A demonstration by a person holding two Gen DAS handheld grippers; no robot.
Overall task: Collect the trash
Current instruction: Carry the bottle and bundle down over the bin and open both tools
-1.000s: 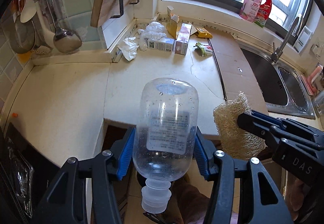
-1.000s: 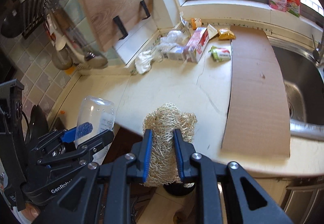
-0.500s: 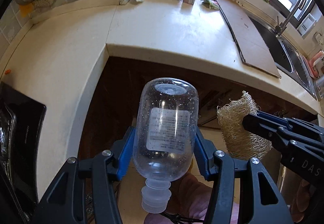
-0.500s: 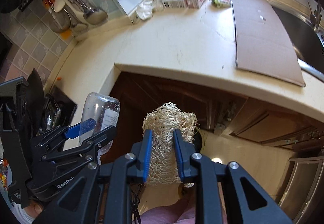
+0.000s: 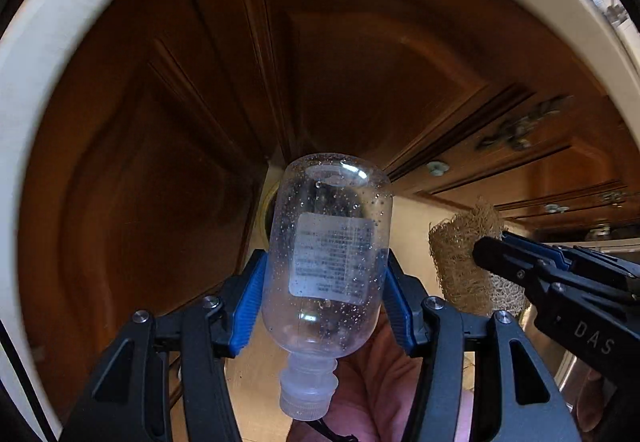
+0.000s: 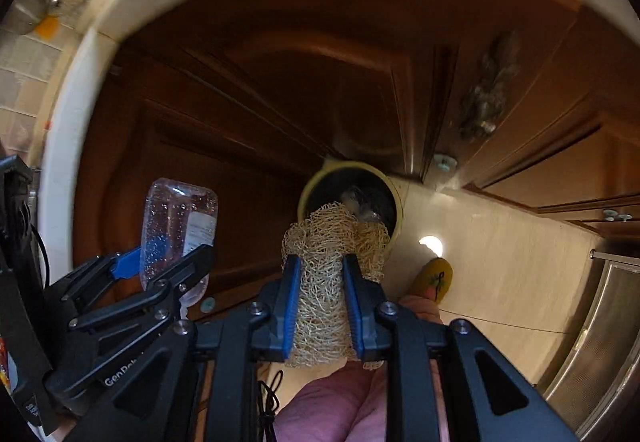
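My left gripper [image 5: 324,286] is shut on a clear plastic bottle [image 5: 328,258], held neck down; the bottle also shows in the right wrist view [image 6: 176,226]. My right gripper [image 6: 320,302] is shut on a tan loofah sponge [image 6: 324,274], also seen in the left wrist view [image 5: 460,258]. Both point down past the counter edge. A yellow-rimmed bin [image 6: 396,202] with a dark liner stands on the floor right beyond the loofah, with some trash inside. In the left wrist view the bin is mostly hidden behind the bottle.
Brown wooden cabinet doors [image 6: 280,82] face me below the cream counter edge [image 6: 64,146]. Pale floor tiles [image 6: 500,254] lie to the right. A yellow slipper [image 6: 434,278] and pink trousers [image 6: 340,402] show below. A steel appliance front [image 6: 600,342] stands at right.
Both grippers have swung down from the counter top to the cabinet fronts and floor, still holding bottle and loofah. The bin has come into view.
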